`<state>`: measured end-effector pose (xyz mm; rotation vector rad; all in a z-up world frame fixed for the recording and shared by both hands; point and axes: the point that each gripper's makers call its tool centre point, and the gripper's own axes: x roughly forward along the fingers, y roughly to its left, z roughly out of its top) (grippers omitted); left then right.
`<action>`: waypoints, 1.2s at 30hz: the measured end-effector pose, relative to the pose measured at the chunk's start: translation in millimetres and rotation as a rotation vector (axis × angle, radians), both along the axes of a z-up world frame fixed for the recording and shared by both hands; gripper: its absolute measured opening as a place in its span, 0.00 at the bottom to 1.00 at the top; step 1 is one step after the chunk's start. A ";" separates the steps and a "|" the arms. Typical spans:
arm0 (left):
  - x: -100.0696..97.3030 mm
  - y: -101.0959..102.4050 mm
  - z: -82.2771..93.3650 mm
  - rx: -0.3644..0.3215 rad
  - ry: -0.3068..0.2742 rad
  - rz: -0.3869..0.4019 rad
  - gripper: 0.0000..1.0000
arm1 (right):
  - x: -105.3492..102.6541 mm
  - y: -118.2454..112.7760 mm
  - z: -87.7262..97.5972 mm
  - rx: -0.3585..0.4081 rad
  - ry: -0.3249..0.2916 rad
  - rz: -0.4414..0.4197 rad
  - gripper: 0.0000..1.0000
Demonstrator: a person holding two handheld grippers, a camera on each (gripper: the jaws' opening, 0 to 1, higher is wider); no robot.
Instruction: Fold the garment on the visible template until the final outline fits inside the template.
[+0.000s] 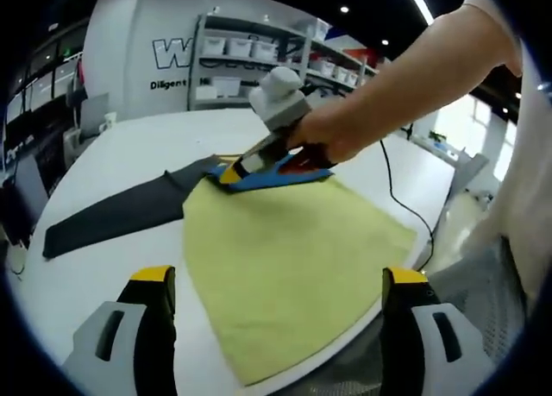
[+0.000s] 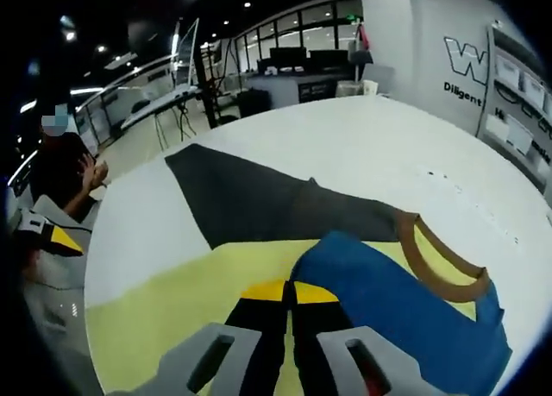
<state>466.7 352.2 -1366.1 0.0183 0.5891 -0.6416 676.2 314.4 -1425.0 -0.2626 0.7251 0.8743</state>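
Right gripper [image 2: 290,294] jaws clamped on the blue garment [image 2: 405,314] over the yellow template [image 1: 293,267]; left gripper [image 1: 280,279] jaws apart above the surface [image 1: 129,146] edge

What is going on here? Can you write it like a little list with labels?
table: white
template: yellow sheet on the table
garment: blue with a brown collar and a dark sleeve, lying partly on the sheet
right gripper: jaws shut on the garment
left gripper: jaws open, over the sheet, holding nothing
fold: not finished
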 end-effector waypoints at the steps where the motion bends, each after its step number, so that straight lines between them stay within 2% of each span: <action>1: 0.1 0.4 -0.8 0.001 0.002 0.000 0.97 | 0.4 -0.6 -1.2 -0.001 0.004 -0.005 0.00; 10: 2.6 -0.7 -1.7 0.000 0.009 -0.006 0.97 | -6.7 9.3 -1.6 0.007 0.009 0.004 0.00; 14: 3.2 -1.3 -1.6 0.001 0.009 -0.010 0.97 | -11.4 7.9 -8.8 -0.014 0.028 0.009 0.00; 20: 3.4 0.6 -1.7 -0.004 0.007 -0.003 0.97 | -10.5 2.8 1.2 0.039 0.020 -0.022 0.00; 22: 3.3 -0.2 -1.9 -0.007 0.009 -0.003 0.97 | -16.7 0.9 3.6 0.075 0.075 -0.061 0.00; 24: 4.1 -0.7 -2.6 -0.011 0.012 -0.001 0.96 | -13.9 -0.6 10.0 0.110 0.052 -0.084 0.00; 25: 5.1 -0.5 -2.4 -0.013 0.012 0.002 0.96 | -15.5 -0.5 11.2 0.121 0.060 -0.089 0.01; 27: 8.8 0.9 1.9 -0.025 0.003 0.011 0.96 | -19.8 0.1 13.0 0.131 0.073 -0.080 0.09; 29: 10.5 2.6 4.0 -0.027 -0.001 0.013 0.96 | -22.9 2.3 18.5 0.165 0.081 -0.073 0.12; 36: 15.2 14.8 8.8 -0.036 -0.012 0.025 0.96 | -30.4 -8.6 31.5 0.192 0.082 -0.072 0.16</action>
